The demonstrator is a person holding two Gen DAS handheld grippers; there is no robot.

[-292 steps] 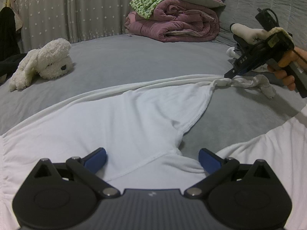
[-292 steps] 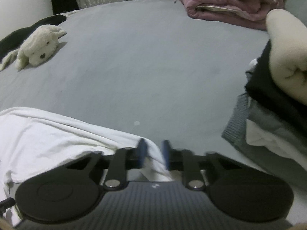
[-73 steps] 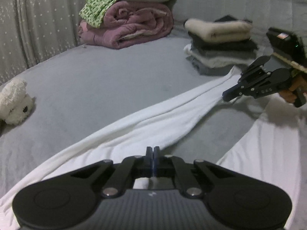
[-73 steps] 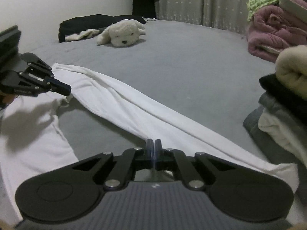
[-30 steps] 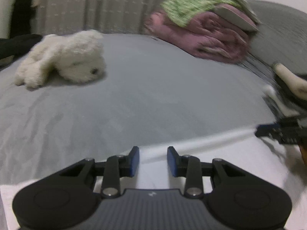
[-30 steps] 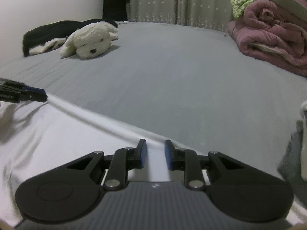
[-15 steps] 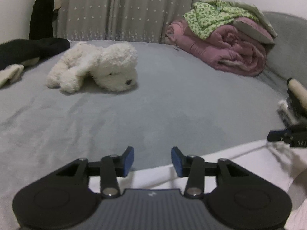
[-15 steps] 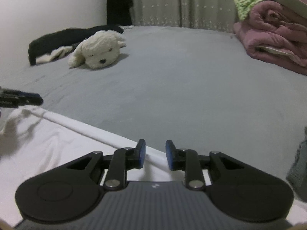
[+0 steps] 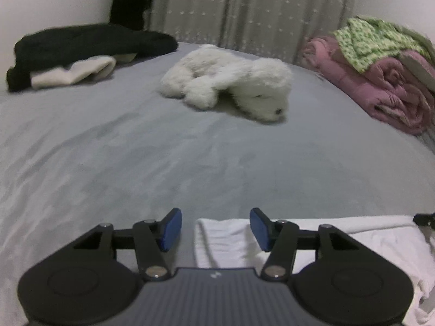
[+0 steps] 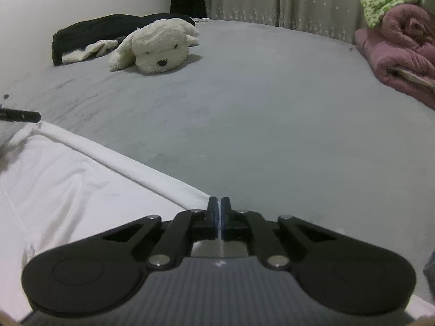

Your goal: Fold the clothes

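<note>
A grey bed carries everything. A white garment lies spread on its near side. Beyond it rest a pink quilt, a black garment and a white plush dog. The left hand-held gripper stands open, its jaws just widened, straddling the garment's corner without pressing it. The right hand-held gripper has just closed, pinching the white garment's edge

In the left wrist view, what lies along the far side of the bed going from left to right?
Black garment → cream cloth tucked against it → white plush dog → pink quilt with the green patterned cloth on top.
</note>
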